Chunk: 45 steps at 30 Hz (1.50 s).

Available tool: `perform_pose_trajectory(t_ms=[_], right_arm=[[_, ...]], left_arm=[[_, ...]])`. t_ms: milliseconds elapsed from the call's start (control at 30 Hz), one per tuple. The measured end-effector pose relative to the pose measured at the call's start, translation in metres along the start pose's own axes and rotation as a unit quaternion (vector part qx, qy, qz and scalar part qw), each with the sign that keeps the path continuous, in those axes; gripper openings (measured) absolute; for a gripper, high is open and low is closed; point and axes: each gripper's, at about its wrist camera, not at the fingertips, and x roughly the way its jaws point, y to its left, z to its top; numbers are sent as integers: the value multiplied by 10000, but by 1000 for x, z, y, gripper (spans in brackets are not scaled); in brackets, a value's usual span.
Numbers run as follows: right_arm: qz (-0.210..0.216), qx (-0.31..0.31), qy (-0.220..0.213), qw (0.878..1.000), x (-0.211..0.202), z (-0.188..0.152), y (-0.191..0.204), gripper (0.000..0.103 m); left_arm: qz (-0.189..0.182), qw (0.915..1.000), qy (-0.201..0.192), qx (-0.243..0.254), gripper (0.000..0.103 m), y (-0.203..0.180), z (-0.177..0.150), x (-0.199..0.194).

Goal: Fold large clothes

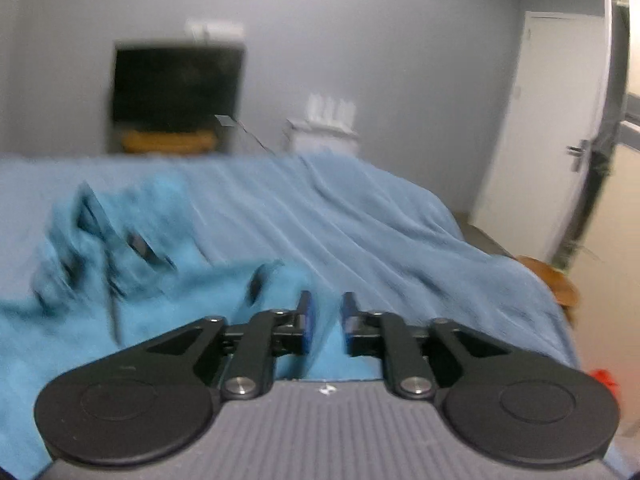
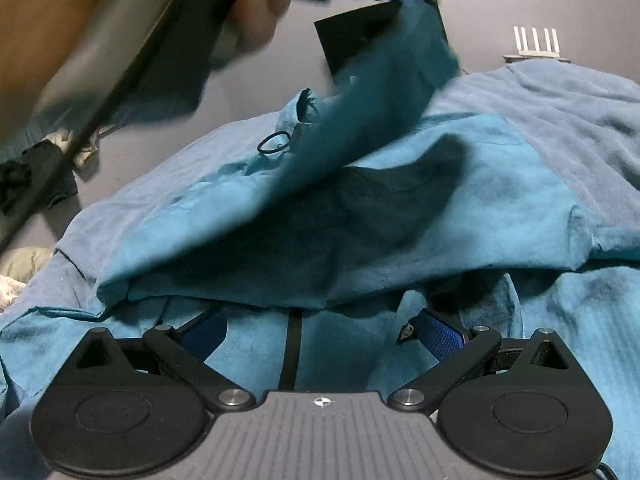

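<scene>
A teal jacket (image 2: 460,216) with a black zipper (image 2: 294,344) lies spread on the blue bed cover (image 1: 360,216). My right gripper (image 2: 320,334) is open wide and low over the jacket, straddling the zipper. A folded edge of the jacket hides its blue fingertips (image 2: 438,336). One teal flap (image 2: 384,92) rises, blurred, towards a person's hand (image 2: 260,0) at the top of the right wrist view. My left gripper (image 1: 326,314) hovers over the rumpled jacket (image 1: 132,264). Its blue pads (image 1: 306,320) stand slightly apart, with only teal cloth showing behind the gap.
A dark screen (image 1: 176,84) and a white shelf (image 1: 320,136) stand against the grey wall beyond the bed. A white door (image 1: 552,120) is at the right. Dark clothes (image 2: 24,176) lie heaped off the bed's left side. A black cord loop (image 2: 274,144) rests on the jacket.
</scene>
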Motion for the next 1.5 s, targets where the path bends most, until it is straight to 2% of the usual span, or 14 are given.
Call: perform_pose_trajectory(t_ms=[67, 100, 167, 267, 400, 533, 733, 900, 1033, 1167, 1333, 1433, 1467, 1500], right_arm=[[7, 69, 6, 10000, 1, 1, -2, 102], [10, 92, 16, 10000, 2, 2, -3, 102], [11, 124, 45, 9999, 3, 2, -3, 102], [-14, 138, 80, 9999, 6, 3, -3, 102], [-71, 221, 93, 9997, 7, 4, -5, 102], [-202, 381, 148, 9990, 11, 2, -12, 102], [-537, 451, 56, 9975, 13, -2, -17, 98], [-772, 237, -372, 9960, -4, 9, -14, 90], [-1318, 67, -843, 9877, -19, 46, -15, 90], [-1997, -187, -586, 9779, 11, 86, -35, 90], [-2471, 505, -240, 9674, 60, 99, -86, 86], [-2048, 891, -242, 9744, 70, 89, -102, 77], [-1865, 931, -239, 9777, 72, 86, -104, 64], [-1699, 933, -211, 9808, 73, 82, -103, 57]], left_arm=[[-128, 9998, -48, -140, 75, 27, -6, -14], [-106, 9997, -128, -170, 78, 33, -17, -21], [-79, 9997, -183, -155, 78, 54, -24, -37], [268, 9993, -169, -171, 78, 105, -19, -65], [1083, 9934, -97, -353, 78, 170, -46, -103], [1820, 9802, 120, -768, 78, 229, -79, -132], [2775, 9571, 444, -698, 78, 280, -136, -147], [2609, 9572, 596, -1105, 78, 312, -168, -150], [2661, 9575, 617, -924, 78, 316, -171, -143], [2621, 9593, 679, -803, 78, 321, -171, -137], [2552, 9607, 693, -845, 78, 321, -169, -143], [2543, 9606, 709, -866, 78, 322, -169, -141], [2551, 9604, 718, -858, 78, 321, -168, -141], [2573, 9598, 734, -841, 78, 320, -168, -140]])
